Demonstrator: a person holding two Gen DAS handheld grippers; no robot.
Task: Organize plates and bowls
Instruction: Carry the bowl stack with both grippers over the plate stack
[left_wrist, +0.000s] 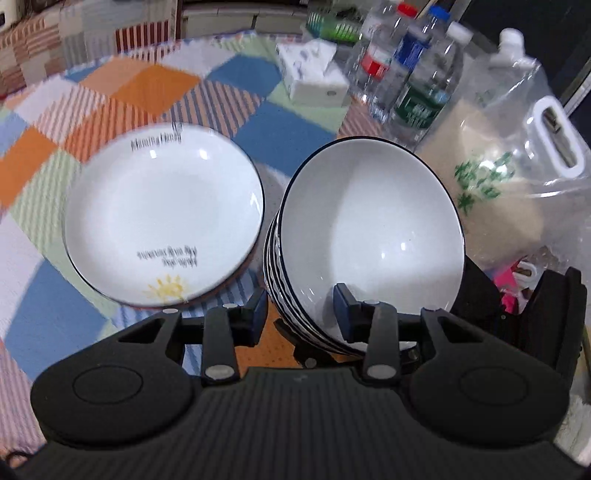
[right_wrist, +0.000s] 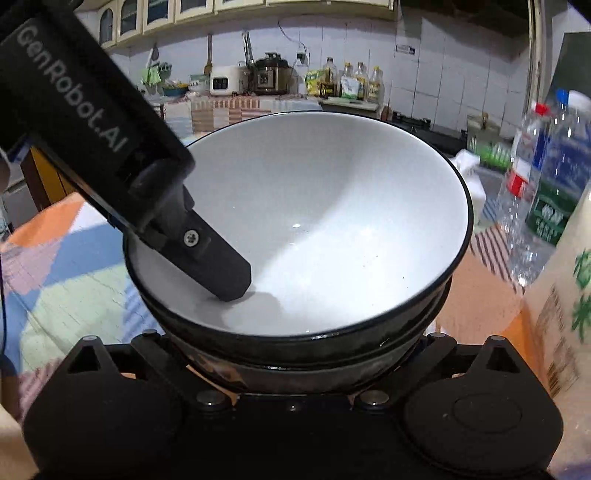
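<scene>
Bowls (left_wrist: 369, 229) sit nested in a stack, lifted and tipped so the white inside of the top one faces your left camera. The outer walls carry dark and white stripes, and each rim is dark. In the right wrist view the same bowls (right_wrist: 332, 221) fill the middle of the frame, with at least two rims showing one under the other.

Your left gripper (left_wrist: 303, 314) grips the stack by its near wall. One finger (left_wrist: 347, 310) reaches inside the top bowl and the other stands outside against the striped side. The jaws are closed down onto the nested walls between them. From the right side you see that inner finger (right_wrist: 218, 262) pressed against the white inner slope.

Your right gripper (right_wrist: 295, 384) is just under the stack, its linkages spread to either side of the bowls. Its fingertips are hidden below the stack, so you cannot tell how far it is open or whether it has hold of anything.

To the left of the bowls, a white plate (left_wrist: 164, 214) with printed lettering and a yellow sun lies flat on the patchwork tablecloth (left_wrist: 147, 85). A brown edge shows under its near rim.

Beyond the bowls stand clear water bottles (left_wrist: 406, 74), with a tissue pack (left_wrist: 314, 70) beside them. A clear rice bag (left_wrist: 498, 184) sits to the right of the stack.
</scene>
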